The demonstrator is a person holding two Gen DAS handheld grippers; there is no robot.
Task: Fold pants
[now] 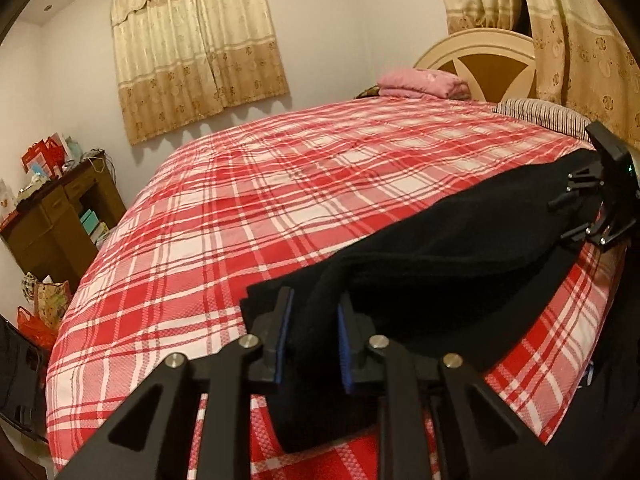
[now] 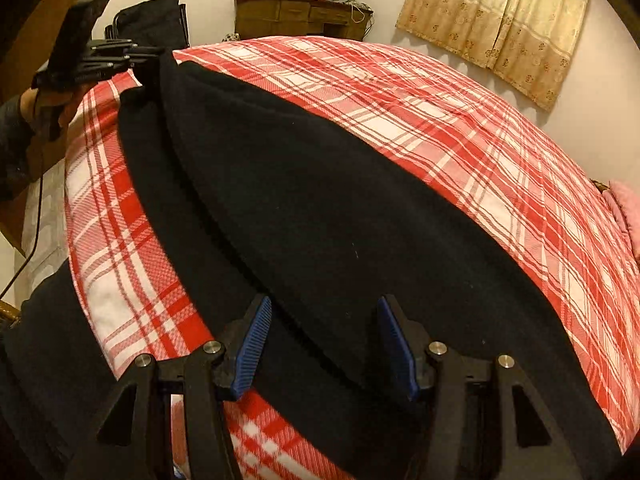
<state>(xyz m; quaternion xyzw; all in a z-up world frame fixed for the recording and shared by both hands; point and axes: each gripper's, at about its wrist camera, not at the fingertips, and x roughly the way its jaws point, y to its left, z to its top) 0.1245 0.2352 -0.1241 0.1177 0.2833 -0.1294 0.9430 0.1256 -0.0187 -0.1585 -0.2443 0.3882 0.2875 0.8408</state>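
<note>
Bedroom, plaid bed. Black pants lie along its near edge. My left gripper pinches one end; my right gripper has fingers wide over the other end. Soft, floppy, light fabric; grab through both layers at corners.
</note>
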